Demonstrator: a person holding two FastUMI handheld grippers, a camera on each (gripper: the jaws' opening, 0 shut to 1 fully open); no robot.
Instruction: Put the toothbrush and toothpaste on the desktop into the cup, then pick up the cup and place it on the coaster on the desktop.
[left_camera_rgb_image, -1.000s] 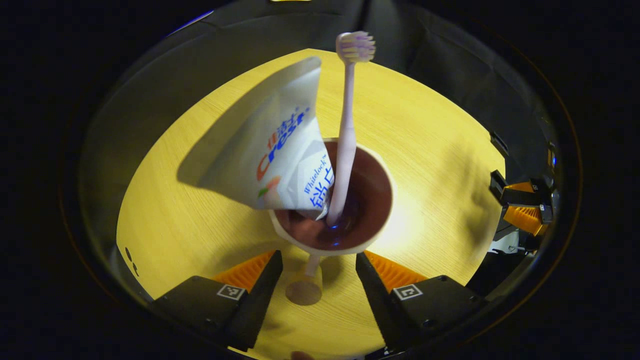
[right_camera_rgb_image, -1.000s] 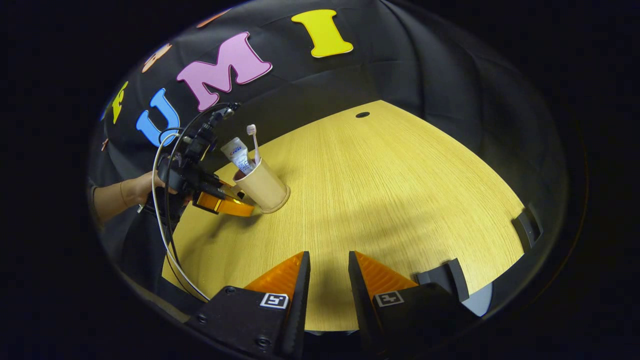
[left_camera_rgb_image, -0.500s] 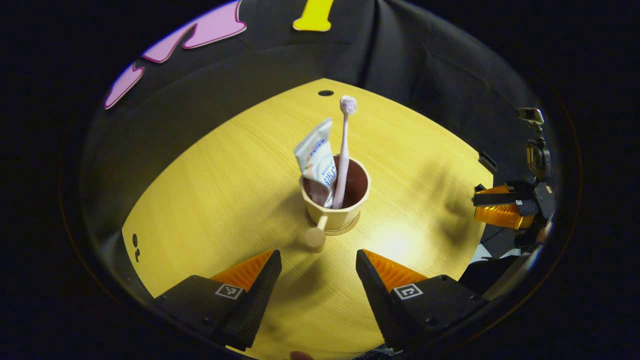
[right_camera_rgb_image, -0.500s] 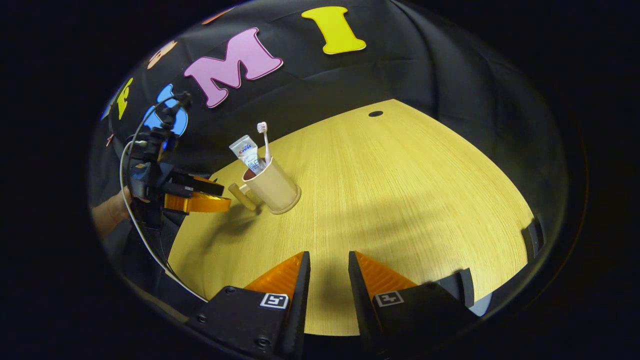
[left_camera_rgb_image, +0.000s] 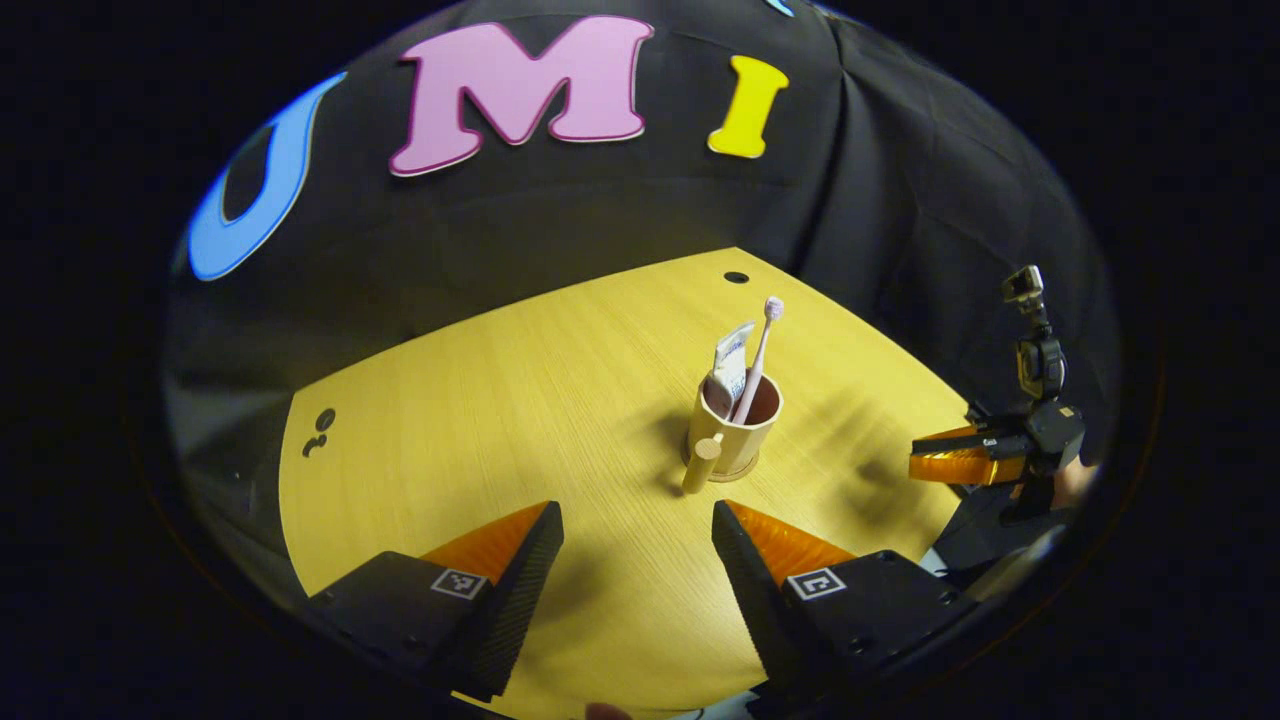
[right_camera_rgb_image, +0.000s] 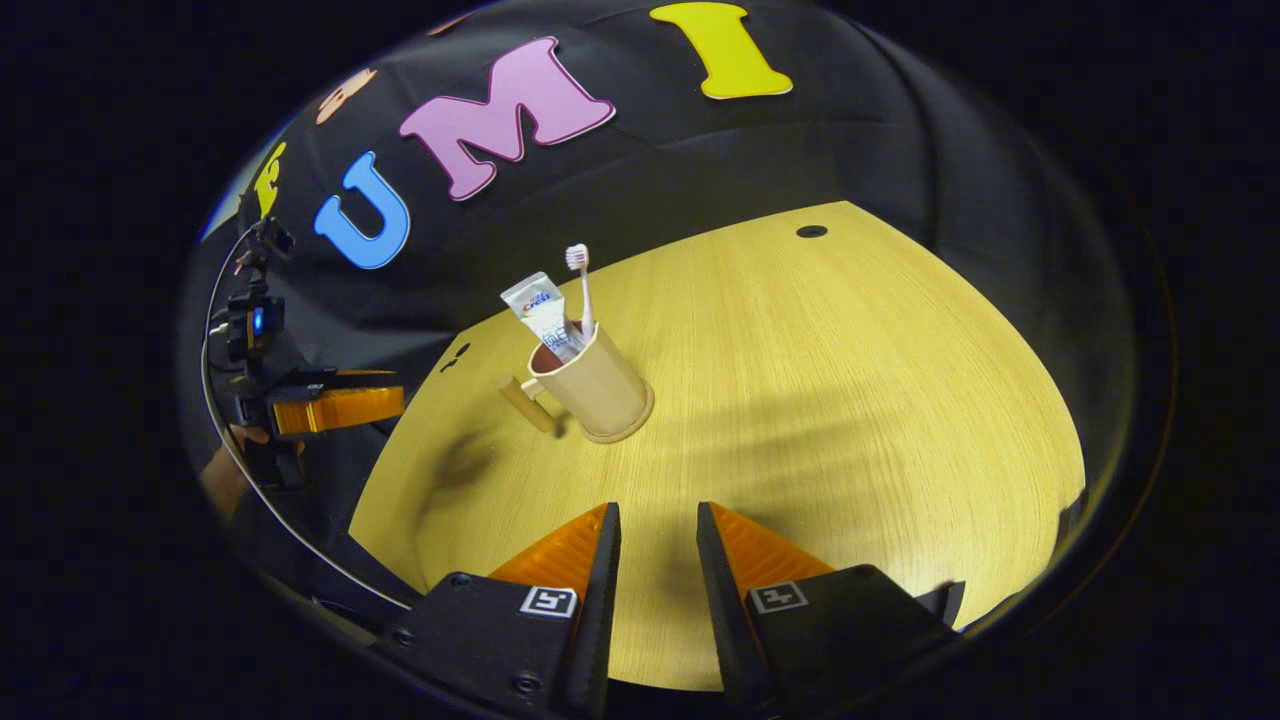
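Note:
A beige cup (left_camera_rgb_image: 738, 432) with a peg handle (left_camera_rgb_image: 702, 463) stands upright on a round coaster (left_camera_rgb_image: 742, 471) on the yellow wooden table. A pink toothbrush (left_camera_rgb_image: 764, 345) and a white toothpaste tube (left_camera_rgb_image: 732, 362) stick up out of it. My left gripper (left_camera_rgb_image: 636, 555) is open and well back from the cup, with nothing between its fingers. In the right gripper view the cup (right_camera_rgb_image: 600, 388), the toothpaste (right_camera_rgb_image: 541, 311) and the toothbrush (right_camera_rgb_image: 582, 287) stand mid-table. My right gripper (right_camera_rgb_image: 655, 545) hangs near the table's front edge, its fingers a narrow gap apart and holding nothing.
The other gripper (left_camera_rgb_image: 962, 463) hovers off the table's right side in the left gripper view. In the right gripper view, a hand (right_camera_rgb_image: 222, 475) holds the left gripper (right_camera_rgb_image: 335, 404) beyond the table's left edge. A cable hole (right_camera_rgb_image: 811, 231) sits at the far edge.
My left gripper has drawn back from the cup's handle and risen, leaving the cup standing on the coaster. The right gripper has shifted only slightly.

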